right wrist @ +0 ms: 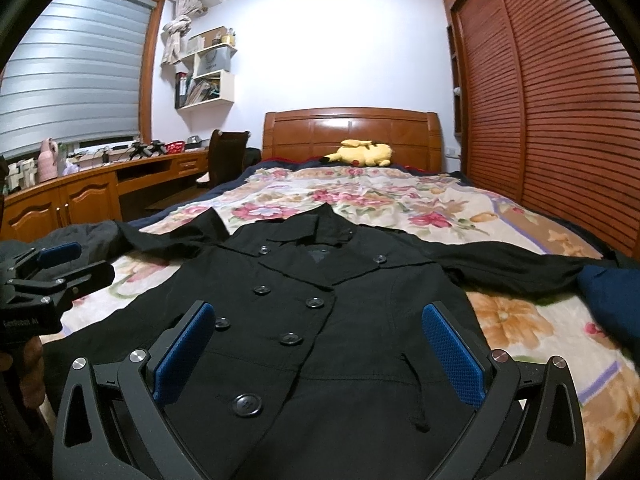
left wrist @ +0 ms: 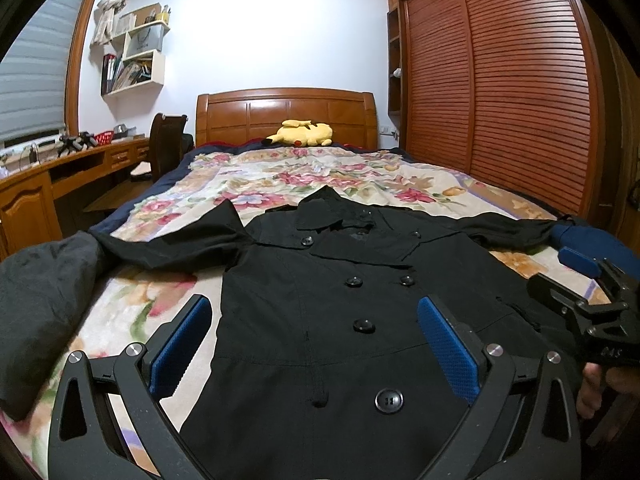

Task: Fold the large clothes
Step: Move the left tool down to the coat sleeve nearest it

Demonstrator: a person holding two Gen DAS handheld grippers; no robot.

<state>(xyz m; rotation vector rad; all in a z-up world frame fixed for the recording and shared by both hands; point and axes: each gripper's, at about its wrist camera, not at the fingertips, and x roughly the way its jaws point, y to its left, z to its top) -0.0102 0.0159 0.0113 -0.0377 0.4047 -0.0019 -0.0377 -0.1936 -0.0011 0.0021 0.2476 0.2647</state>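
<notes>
One bed (left wrist: 440, 184) fills the room ahead of me, covered by a single floral blanket (left wrist: 280, 172). On it lies one black double-breasted coat (left wrist: 328, 300), front up, collar toward the headboard, both sleeves spread out to the sides. I count six buttons (left wrist: 389, 401) on it in my left view. One grey garment (left wrist: 44, 300) is heaped at the bed's left edge, one dark blue piece of cloth (right wrist: 612, 300) lies beside the coat's right sleeve end, and one yellow plush toy (left wrist: 302, 133) rests by the headboard. My left tongs (left wrist: 316, 352) are spread wide over the coat's lower front, gripping nothing. My right tongs (right wrist: 318, 356) are equally wide apart above the coat, empty too.
</notes>
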